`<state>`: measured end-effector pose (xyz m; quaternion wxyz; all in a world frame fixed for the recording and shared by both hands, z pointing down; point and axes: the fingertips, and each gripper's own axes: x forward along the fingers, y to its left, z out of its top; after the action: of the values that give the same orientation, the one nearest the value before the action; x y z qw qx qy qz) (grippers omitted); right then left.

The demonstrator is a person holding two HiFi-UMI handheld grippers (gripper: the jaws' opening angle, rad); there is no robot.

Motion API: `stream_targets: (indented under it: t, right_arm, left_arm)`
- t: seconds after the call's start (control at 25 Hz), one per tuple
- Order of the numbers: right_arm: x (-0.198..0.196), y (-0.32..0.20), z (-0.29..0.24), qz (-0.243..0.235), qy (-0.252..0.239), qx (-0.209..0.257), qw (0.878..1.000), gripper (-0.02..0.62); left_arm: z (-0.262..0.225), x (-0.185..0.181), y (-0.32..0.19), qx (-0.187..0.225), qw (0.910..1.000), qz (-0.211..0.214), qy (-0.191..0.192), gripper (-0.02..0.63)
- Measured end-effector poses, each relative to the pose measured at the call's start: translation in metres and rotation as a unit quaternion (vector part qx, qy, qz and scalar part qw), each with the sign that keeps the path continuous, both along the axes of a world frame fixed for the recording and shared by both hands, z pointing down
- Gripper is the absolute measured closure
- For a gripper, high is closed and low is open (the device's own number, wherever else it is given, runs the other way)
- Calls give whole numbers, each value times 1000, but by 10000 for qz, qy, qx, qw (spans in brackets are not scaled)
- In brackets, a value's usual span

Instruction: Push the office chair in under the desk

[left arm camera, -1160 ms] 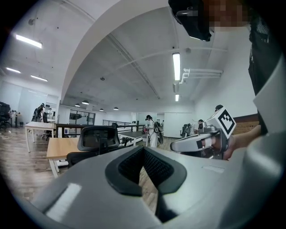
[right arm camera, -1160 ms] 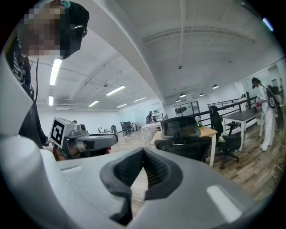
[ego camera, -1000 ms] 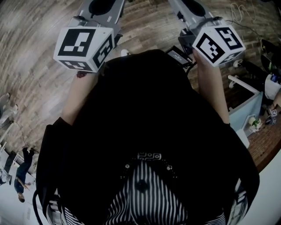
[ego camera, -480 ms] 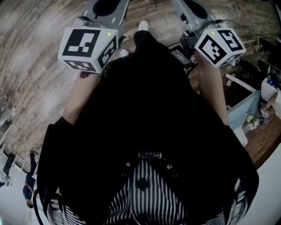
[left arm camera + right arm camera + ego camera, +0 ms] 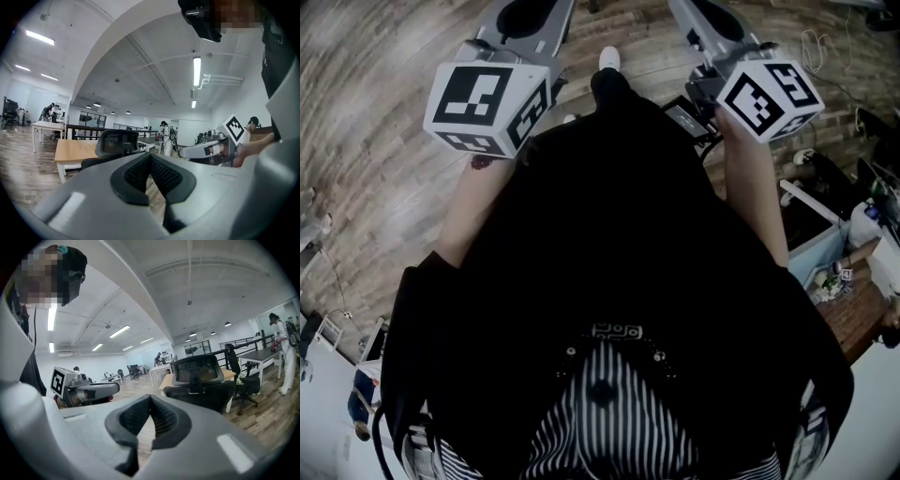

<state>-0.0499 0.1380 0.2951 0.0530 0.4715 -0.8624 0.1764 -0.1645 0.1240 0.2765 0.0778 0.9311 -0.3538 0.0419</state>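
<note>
A black office chair (image 5: 116, 145) with a mesh headrest stands in front of a light wooden desk (image 5: 75, 151), some way ahead of me. The right gripper view has the same chair (image 5: 200, 381) closer to the middle, with the desk (image 5: 228, 375) behind it. My left gripper (image 5: 151, 161) is shut with nothing between its pads. My right gripper (image 5: 150, 403) is shut and empty too. Both are held up in the air side by side, apart from the chair. In the head view only their marker cubes (image 5: 487, 98) (image 5: 767, 97) show above my black top.
Brown wood plank floor (image 5: 384, 141) lies all round. More desks and chairs (image 5: 248, 366) stand to the right, and white tables (image 5: 44, 126) at the far left. Several people stand in the background (image 5: 167, 138). A pale blue unit (image 5: 830, 246) is near my right side.
A white shoe has come into view at the top of the head view, stepping forward. The floor and things at the right have shifted slightly. Both grippers stay shut and level.
</note>
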Motion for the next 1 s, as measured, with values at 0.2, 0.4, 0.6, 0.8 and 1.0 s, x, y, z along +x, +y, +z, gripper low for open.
stream_targets:
  t: [0.2,0.4,0.6,0.8,1.0]
  right_arm:
    - [13,-40,-2,-103,8,27,9999,595]
    - [33,-84,-6,-206,-57,78,9997,595]
    - [56,-125,-15,-343,-117,52,9993,595]
    - [91,-160,-16,-400,-195,69,9990,595]
    - [106,-190,-19,-541,-251,129,9981,595]
  left_arm:
    - [3,18,-36,-42,10000,-53,-55,607]
    - [-1,36,-78,-51,9998,-198,-74,607]
    - [-11,65,-117,-18,9995,-267,-147,607]
    - [-15,94,-148,-54,9992,-344,-173,607]
    - [-16,116,-174,-77,9991,-379,-188,607]
